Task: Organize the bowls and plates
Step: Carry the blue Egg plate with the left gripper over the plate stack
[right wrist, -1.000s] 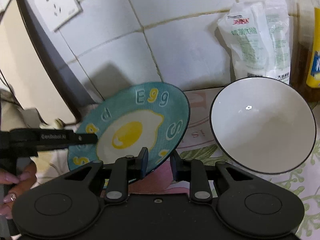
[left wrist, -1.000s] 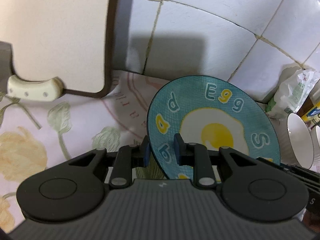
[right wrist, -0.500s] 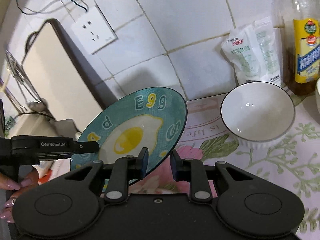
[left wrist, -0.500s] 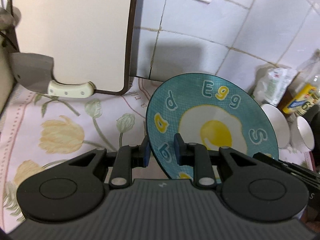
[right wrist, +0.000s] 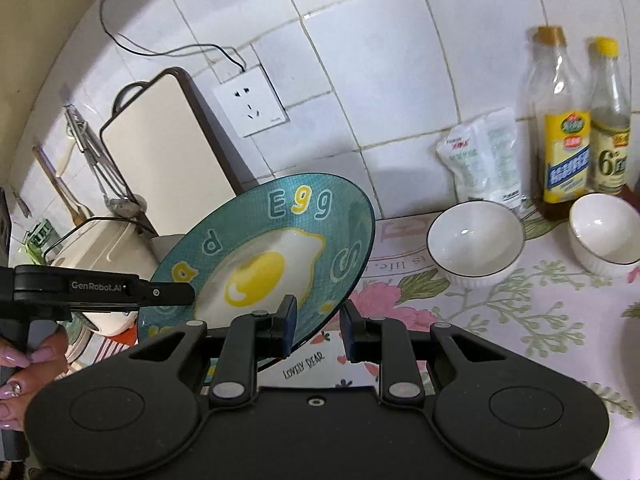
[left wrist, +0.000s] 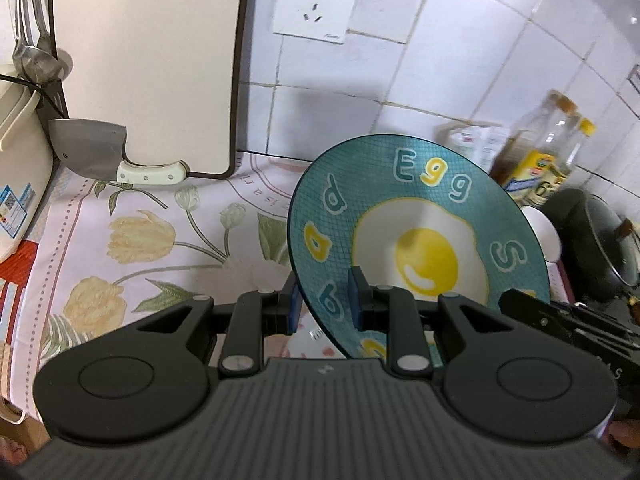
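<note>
While both grippers share the load, the left wrist view shows the left gripper (left wrist: pixel 323 300) clamped on the near rim of the teal egg plate (left wrist: pixel 416 236), one blue pad on the plate's underside and the other on its printed face. The plate hangs tilted in the air above the flowered tablecloth (left wrist: pixel 132 248), clear of the cutting board (left wrist: pixel 148 64) and the cleaver (left wrist: pixel 104 152) leaning at the wall. At the lower right edge of the frame the other tool's dark finger reaches the plate's far rim.

From the right wrist view, the right gripper (right wrist: pixel 318 322) pinches the opposite edge of the same plate (right wrist: pixel 264 252), jaws closed on the rim, while the left tool comes in from the side, a hand (right wrist: pixel 24 364) wrapped round its handle. Two white bowls (right wrist: pixel 474 240) sit on the cloth near the bottles (right wrist: pixel 564 128), well apart from the plate.

Carrying it well likely means matching both hands' pace and height, keeping the tilt constant so the glazed rim does not slide between the pads, and steering wide of bowls and bottles on the way to wherever it is stacked.
</note>
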The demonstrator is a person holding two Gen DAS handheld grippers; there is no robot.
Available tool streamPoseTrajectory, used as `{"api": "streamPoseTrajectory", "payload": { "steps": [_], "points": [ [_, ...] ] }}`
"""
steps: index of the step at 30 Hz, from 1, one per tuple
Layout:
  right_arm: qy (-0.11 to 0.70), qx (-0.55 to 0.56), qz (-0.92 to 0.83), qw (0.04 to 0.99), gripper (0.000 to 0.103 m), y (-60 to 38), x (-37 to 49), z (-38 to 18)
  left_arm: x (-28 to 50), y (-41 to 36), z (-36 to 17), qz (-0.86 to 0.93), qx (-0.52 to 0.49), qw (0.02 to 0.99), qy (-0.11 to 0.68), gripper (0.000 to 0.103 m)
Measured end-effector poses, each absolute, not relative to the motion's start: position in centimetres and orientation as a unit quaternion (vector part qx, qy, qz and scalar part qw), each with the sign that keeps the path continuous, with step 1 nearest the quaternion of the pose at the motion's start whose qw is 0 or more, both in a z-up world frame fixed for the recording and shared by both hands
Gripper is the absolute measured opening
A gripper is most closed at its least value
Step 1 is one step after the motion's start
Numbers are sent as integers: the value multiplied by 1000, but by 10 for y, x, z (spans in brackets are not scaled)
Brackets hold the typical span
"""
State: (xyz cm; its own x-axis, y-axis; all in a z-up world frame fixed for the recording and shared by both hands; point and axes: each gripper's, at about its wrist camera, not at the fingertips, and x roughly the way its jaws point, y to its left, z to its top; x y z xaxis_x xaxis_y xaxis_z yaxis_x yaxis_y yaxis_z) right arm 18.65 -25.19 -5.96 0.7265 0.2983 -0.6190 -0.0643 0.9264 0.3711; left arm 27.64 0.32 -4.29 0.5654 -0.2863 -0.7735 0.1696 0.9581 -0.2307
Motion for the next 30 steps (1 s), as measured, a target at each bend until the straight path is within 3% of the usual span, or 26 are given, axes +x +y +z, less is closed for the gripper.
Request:
{"api": "streamPoseTrajectory", "payload": {
  "steps": [12,30],
  "points": [
    [369,147,97,913,28,-263,131,-59,226,-4,-54,-143,-80,865,475,22],
    [434,156,71,885,28,-256,111,-143,205,-4,-146,-121,-85,832,534,22]
  ]
}}
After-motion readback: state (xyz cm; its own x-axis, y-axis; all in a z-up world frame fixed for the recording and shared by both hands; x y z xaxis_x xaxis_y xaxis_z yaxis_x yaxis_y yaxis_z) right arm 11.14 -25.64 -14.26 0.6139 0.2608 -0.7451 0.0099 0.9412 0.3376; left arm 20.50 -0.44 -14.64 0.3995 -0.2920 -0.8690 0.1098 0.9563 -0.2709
